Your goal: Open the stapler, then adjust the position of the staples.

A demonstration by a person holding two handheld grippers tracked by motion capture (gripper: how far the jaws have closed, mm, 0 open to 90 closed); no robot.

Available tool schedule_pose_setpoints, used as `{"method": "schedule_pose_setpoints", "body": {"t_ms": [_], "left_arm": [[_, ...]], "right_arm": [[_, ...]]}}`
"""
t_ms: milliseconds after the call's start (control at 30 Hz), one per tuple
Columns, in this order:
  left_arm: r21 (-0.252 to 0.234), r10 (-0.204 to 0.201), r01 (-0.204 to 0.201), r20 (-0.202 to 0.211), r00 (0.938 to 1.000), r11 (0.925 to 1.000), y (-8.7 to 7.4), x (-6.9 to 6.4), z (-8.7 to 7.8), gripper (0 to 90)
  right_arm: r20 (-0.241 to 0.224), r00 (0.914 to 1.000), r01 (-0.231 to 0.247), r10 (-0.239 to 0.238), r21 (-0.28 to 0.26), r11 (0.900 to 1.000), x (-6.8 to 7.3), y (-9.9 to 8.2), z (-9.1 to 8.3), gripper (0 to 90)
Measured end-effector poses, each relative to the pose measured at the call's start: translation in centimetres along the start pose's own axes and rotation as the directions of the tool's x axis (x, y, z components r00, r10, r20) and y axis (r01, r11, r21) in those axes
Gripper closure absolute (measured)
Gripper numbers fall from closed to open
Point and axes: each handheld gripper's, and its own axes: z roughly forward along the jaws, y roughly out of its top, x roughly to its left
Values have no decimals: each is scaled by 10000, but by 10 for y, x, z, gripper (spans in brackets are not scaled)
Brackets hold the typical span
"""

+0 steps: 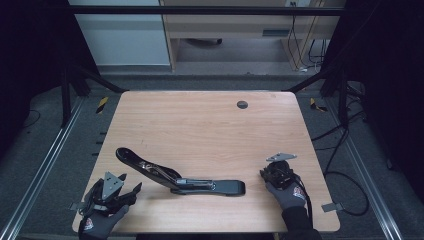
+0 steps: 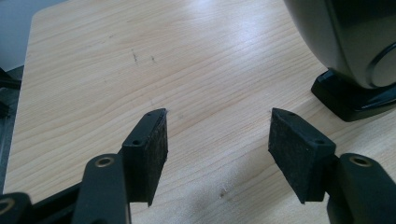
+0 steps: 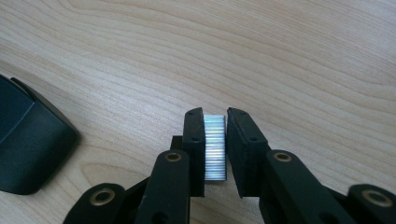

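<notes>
On the wooden tabletop (image 1: 210,125) lies a black stapler (image 1: 180,177), swung open: its base rests flat near the front edge, and its top arm slants up and away toward the left.

The right gripper (image 3: 215,114) sits to the right of the stapler's base, a little apart from it, in a gloved right hand (image 1: 290,192). Its fingers (image 3: 194,140) are closed on a strip of staples (image 3: 215,147). The silvery strip stands between the two pads, and the pads press on both of its sides. In the right gripper view the strip hangs just above the wood, and one rounded black end of the stapler shows at the left edge.

The left gripper (image 2: 217,116) is at the front left corner of the tabletop, in a gloved left hand (image 1: 102,210), to the left of the stapler's raised arm. Its fingers (image 2: 149,149) stand apart with nothing between them, over bare wood. In the left gripper view the stapler's rounded dark end and a black foot show at the upper right, close to the right finger but not touching it.
</notes>
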Motion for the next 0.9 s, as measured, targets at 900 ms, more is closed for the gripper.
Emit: {"method": "schedule_pose_setpoints", "body": {"t_ms": [900], "left_arm": [[119,27,-28,103,9999,9999,-1,2,3,368]], "right_arm": [[4,9998,-175,175,470,9987,0,6,-5,744]]}}
